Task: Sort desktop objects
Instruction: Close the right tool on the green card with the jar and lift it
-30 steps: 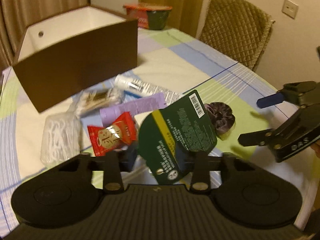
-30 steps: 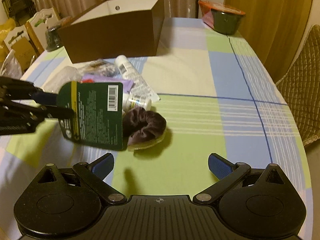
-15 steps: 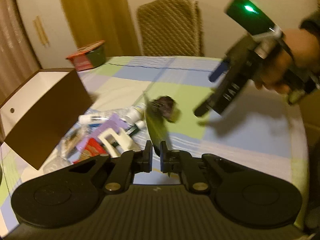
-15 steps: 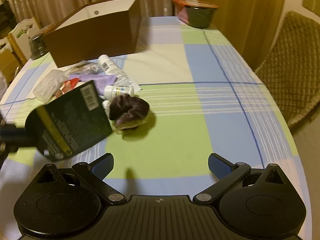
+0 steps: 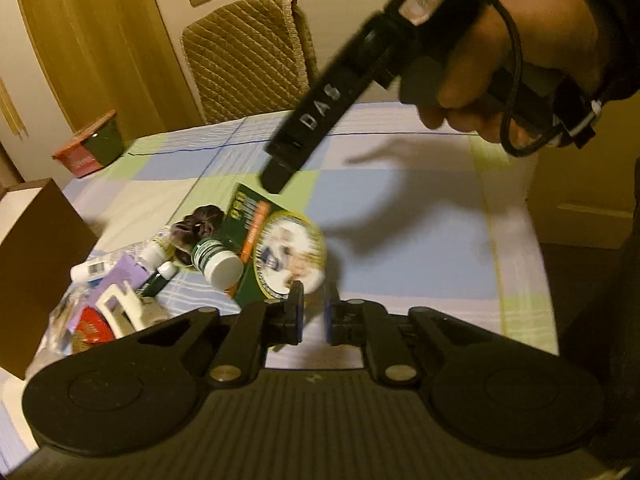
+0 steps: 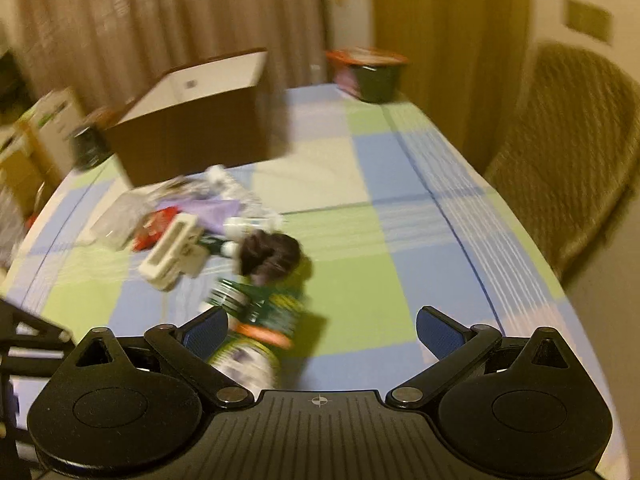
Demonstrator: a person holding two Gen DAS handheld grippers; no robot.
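Note:
My left gripper (image 5: pixel 311 307) has its jaws a narrow gap apart with nothing between them; the green blister card with a round tin and a small white-capped bottle (image 5: pixel 276 248) lies just beyond the left finger (image 5: pixel 294 308) on the checked tablecloth. My right gripper (image 6: pixel 320 326) is open and empty above the same card (image 6: pixel 264 316). From the left wrist view the right gripper's body (image 5: pixel 324 108) hangs over the table. A dark purple scrunchie (image 6: pixel 272 256) lies beside the card. A pile of tubes, sachets and a white clip (image 6: pixel 176 252) lies left of it.
A brown open box with a white inside (image 6: pixel 200 120) stands at the far left of the table. A red-lidded dark bowl (image 6: pixel 368 72) stands at the far edge. A quilted chair (image 6: pixel 572 152) is at the right side. The tablecloth (image 6: pixel 400 240) shows to the right.
The left gripper let go of the green card, which now lies face up on the table by the scrunchie. Both grippers swung and the right one came in over the card.

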